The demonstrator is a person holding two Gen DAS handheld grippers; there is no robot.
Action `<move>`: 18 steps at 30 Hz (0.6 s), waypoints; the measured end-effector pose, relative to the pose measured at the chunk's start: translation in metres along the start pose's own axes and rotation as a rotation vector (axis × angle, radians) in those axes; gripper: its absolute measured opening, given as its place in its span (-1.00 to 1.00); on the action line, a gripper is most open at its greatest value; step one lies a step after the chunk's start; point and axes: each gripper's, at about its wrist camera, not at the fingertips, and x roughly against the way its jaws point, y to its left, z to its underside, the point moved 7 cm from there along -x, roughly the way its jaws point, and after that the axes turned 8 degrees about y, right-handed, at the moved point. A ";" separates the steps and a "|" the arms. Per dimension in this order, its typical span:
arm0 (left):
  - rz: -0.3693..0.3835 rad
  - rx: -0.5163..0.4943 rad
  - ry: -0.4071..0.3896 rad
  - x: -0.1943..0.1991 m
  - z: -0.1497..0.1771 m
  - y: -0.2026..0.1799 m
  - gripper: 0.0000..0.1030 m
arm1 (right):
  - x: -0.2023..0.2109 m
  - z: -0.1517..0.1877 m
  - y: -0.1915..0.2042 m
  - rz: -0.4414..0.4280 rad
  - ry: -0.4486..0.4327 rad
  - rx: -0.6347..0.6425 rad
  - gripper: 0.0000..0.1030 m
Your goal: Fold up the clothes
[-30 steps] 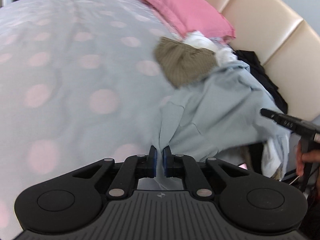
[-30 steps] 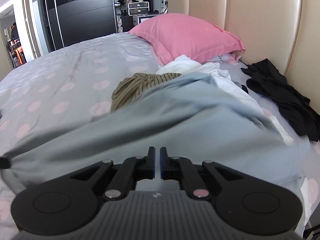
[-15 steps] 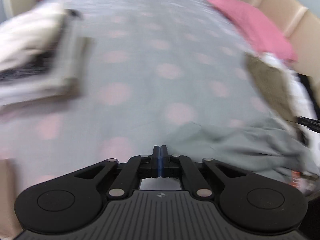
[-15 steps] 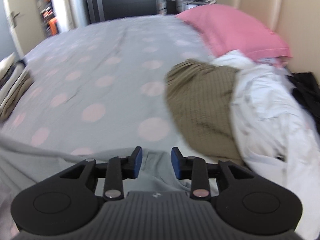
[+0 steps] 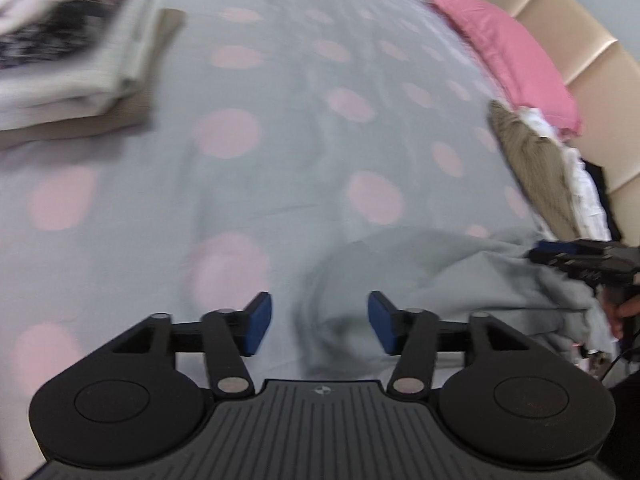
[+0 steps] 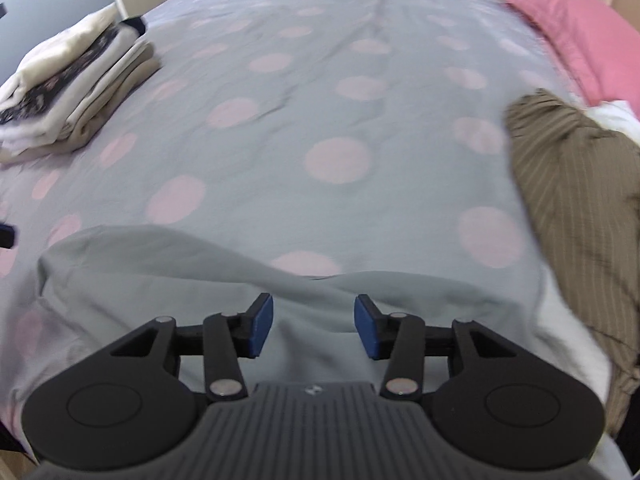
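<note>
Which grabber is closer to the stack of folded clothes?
Left. The left gripper is nearer the folded stack, which fills its upper-left view. The right gripper sits farther off beside the brown striped garment.

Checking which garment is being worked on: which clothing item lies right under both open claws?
The pale grey-blue garment, spread on the bed beneath both claws; the brown striped one sits right, folded stack far left.

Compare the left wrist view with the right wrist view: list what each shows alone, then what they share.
Only the left wrist view shows the beige headboard, the right gripper from outside, and the open left gripper. Only the right wrist view shows the right gripper open above the cloth. Both share the light blue garment, polka-dot bedspread, folded stack, brown striped garment and pink pillow.
</note>
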 end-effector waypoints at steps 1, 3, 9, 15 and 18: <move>0.022 -0.004 0.006 -0.006 -0.001 -0.005 0.09 | -0.002 0.000 0.007 -0.007 0.012 0.003 -0.06; 0.031 -0.015 0.032 -0.020 -0.003 -0.011 0.14 | -0.005 0.000 0.021 -0.018 0.022 0.020 -0.06; 0.039 -0.006 0.058 -0.043 -0.004 -0.016 -0.54 | 0.001 -0.004 0.048 -0.048 0.009 0.083 -0.02; 0.094 -0.137 -0.005 -0.021 0.009 -0.060 -0.87 | 0.011 0.000 0.051 -0.044 0.016 0.080 -0.01; 0.161 -0.237 0.010 -0.012 0.029 -0.096 -0.87 | 0.019 0.006 0.049 -0.067 0.023 0.037 -0.01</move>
